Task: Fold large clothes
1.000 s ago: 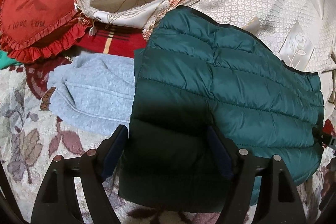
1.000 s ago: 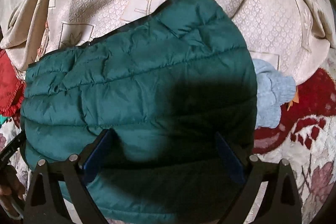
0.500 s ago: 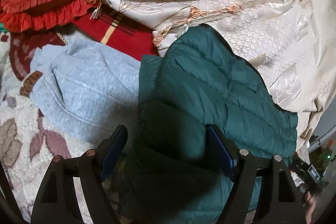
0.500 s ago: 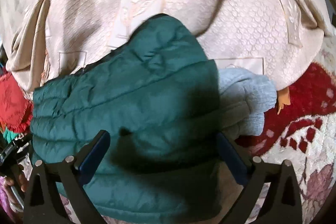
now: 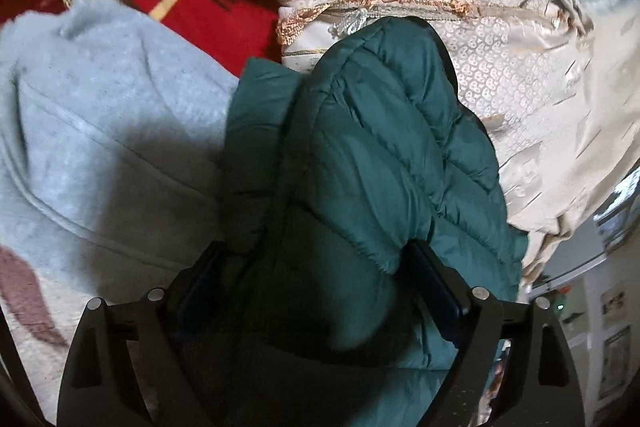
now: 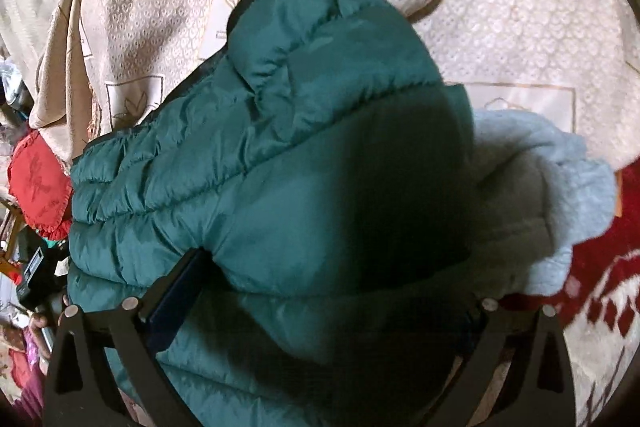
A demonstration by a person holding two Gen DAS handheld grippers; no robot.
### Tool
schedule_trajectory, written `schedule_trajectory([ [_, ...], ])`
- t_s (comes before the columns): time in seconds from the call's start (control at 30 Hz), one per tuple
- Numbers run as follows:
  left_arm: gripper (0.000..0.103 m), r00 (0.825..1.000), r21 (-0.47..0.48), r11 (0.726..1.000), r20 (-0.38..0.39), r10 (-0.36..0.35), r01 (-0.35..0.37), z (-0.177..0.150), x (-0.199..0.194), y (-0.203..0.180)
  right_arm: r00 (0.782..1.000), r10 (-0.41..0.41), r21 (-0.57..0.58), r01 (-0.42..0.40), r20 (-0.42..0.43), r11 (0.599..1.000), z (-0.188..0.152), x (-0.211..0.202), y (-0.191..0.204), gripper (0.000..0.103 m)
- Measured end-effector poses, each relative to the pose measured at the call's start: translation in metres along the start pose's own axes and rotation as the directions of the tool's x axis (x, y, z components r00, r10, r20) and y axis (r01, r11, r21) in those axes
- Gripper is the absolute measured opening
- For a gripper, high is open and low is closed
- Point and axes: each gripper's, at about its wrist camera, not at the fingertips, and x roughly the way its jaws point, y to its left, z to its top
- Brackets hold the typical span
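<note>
Left gripper (image 5: 316,279) jaws spread wide, green puffer jacket (image 5: 372,163) bunched between them, bulging against both pads; real grip can't be told. Right gripper (image 6: 320,291) same: wide, jacket (image 6: 280,155) filling the gap. Versus a second ago both moved in and the jacket rose off the grey sweatshirt (image 5: 92,131), likely mid-fold. Beyond: beige bedspread (image 6: 500,19).
</note>
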Motion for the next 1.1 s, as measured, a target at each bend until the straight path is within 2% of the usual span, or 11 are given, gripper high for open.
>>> schedule_trajectory([
  [0.2,0.074,1.0,-0.02,0.999,0.006,-0.028,0.028,-0.008,0.003,0.0,0.998,0.049,-0.005,-0.049,-0.037,0.999,0.003,0.005,-0.009,0.103],
  [0.27,0.069,0.999,-0.01,0.999,0.014,-0.033,0.033,-0.01,0.002,-0.003,0.998,0.061,0.007,-0.061,-0.035,0.998,0.002,0.007,-0.011,0.103],
  [0.37,0.055,0.999,0.009,0.999,0.014,-0.047,0.047,-0.011,-0.002,-0.006,0.997,0.073,0.024,-0.073,-0.022,0.997,-0.001,0.007,-0.012,0.102],
  [0.43,0.042,0.999,0.029,0.998,0.021,-0.049,0.048,-0.011,-0.006,-0.01,0.998,0.069,0.026,-0.069,-0.009,0.997,-0.005,0.002,-0.009,0.094],
  [0.53,0.028,0.998,0.061,0.997,0.038,-0.046,0.043,-0.012,-0.013,-0.02,0.998,0.058,0.006,-0.058,0.005,0.998,-0.009,-0.011,0.001,0.074],
  [0.6,0.022,0.997,0.074,0.996,0.051,-0.05,0.046,-0.015,-0.02,-0.029,0.999,0.043,-0.004,-0.043,0.018,0.999,-0.01,-0.019,0.013,0.057],
  [0.63,0.02,0.997,0.078,0.996,0.056,-0.052,0.048,-0.015,-0.023,-0.031,0.999,0.037,-0.01,-0.037,0.026,0.999,-0.012,-0.025,0.018,0.054],
  [0.7,0.017,0.996,0.083,0.995,0.065,-0.063,0.058,-0.018,-0.034,-0.037,0.999,0.035,-0.02,-0.034,0.037,0.999,-0.014,-0.038,0.028,0.046],
  [0.8,0.016,0.996,0.082,0.995,0.063,-0.063,0.058,-0.027,-0.052,-0.045,0.997,0.064,-0.016,-0.064,0.042,0.998,-0.019,-0.063,0.036,0.042],
  [0.93,0.016,0.997,0.09,0.994,0.044,-0.068,0.064,-0.047,-0.083,-0.057,0.996,0.083,-0.057,-0.08,0.041,0.995,-0.03,-0.092,0.057,0.042],
  [1.1,0.016,0.997,0.101,0.992,0.011,-0.077,0.076,-0.071,-0.124,-0.065,0.995,0.102,-0.057,-0.101,0.005,0.993,-0.065,-0.125,0.073,0.042],
])
